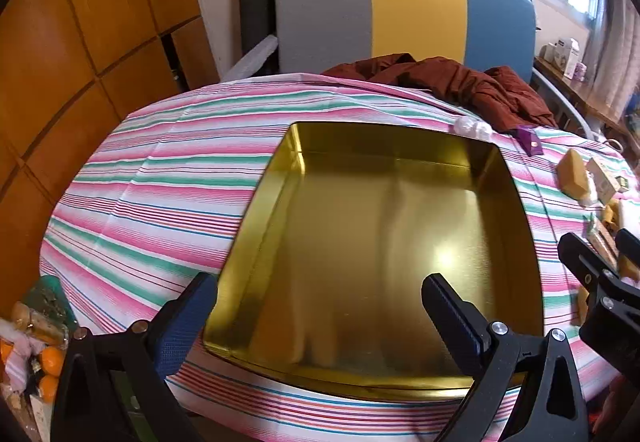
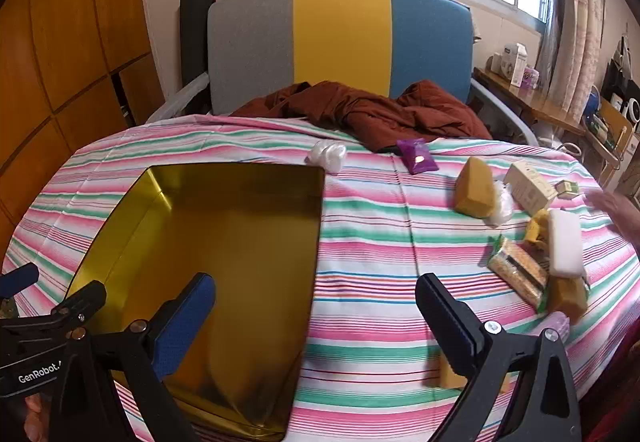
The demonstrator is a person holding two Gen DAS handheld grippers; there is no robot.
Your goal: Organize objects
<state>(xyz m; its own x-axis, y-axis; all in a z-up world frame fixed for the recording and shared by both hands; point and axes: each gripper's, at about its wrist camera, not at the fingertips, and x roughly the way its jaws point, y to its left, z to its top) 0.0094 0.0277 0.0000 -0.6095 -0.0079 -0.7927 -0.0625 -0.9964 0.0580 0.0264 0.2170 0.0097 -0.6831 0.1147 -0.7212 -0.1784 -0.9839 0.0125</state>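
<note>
Left gripper [image 1: 320, 306] and right gripper [image 2: 316, 306], both spread wide and holding nothing, hover over the gold tin [image 1: 384, 226]

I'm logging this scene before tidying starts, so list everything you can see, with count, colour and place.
tin: one, gold, empty, on the striped cloth, left of the loose items
cloth: one, pink, green and white stripes, covering the table
jacket: one, dark red, crumpled at the far edge
white bag: one, beyond the tin's far right corner
purple packet: one, next to the jacket
yellow blocks: at least two, right side
cream box: one, far right
small green box: one, beside the cream box
white bar: one, right
cracker pack: one, clear wrap, right
chair: one, grey, yellow, blue, behind the table
left gripper: open, over the tin
right gripper: open, empty
</note>
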